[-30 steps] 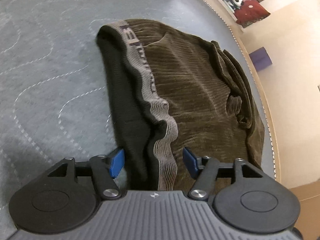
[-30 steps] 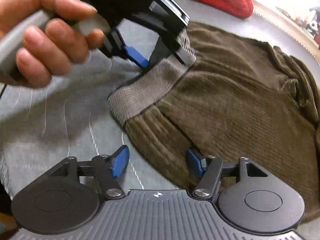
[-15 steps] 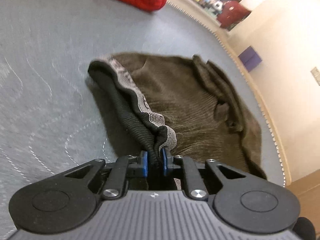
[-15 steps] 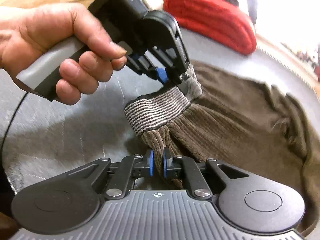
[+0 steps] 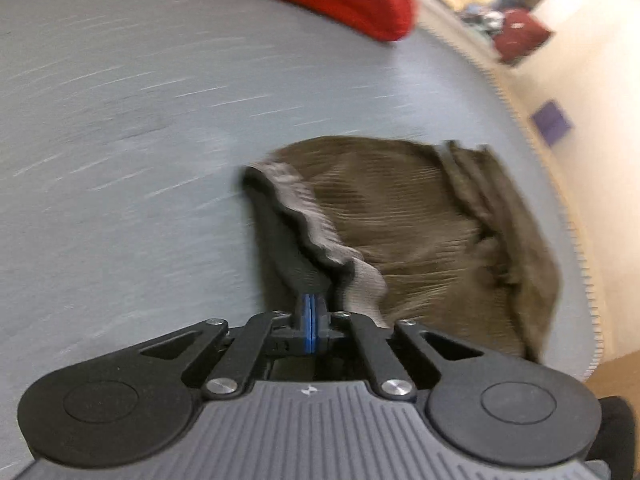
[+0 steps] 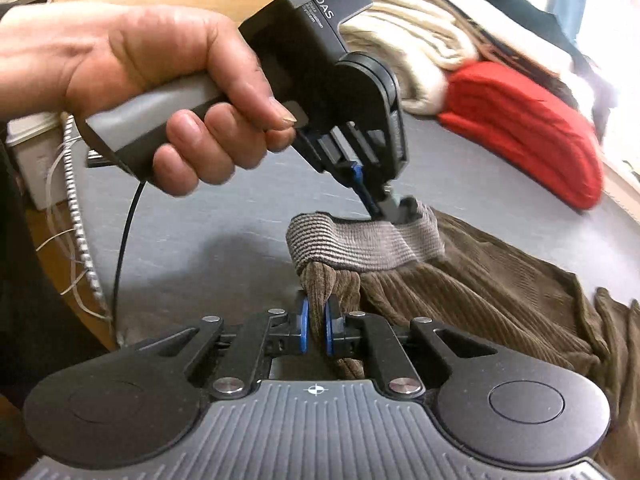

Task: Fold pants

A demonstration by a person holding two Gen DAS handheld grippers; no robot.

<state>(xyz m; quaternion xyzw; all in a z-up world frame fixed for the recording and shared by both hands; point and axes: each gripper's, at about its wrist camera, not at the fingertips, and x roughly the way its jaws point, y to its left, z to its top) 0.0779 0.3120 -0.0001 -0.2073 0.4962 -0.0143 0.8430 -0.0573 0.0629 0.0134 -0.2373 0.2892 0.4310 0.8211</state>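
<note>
Both tongs, left and right, were clamped on the waistband of soft, limp corduroy pants trailing ahead over the table; gripping waistband corners looked best.

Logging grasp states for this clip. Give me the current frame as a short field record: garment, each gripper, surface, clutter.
garment: brown corduroy pants, bunched, partly lifted at the waistband
left gripper: fingers shut on the waistband, held by a bare hand
right gripper: fingers shut on corduroy just below the waistband
surface: grey quilted table cover
clutter: red knit garment and cream knit garment at the far edge
image quality: left wrist view motion-blurred
</note>
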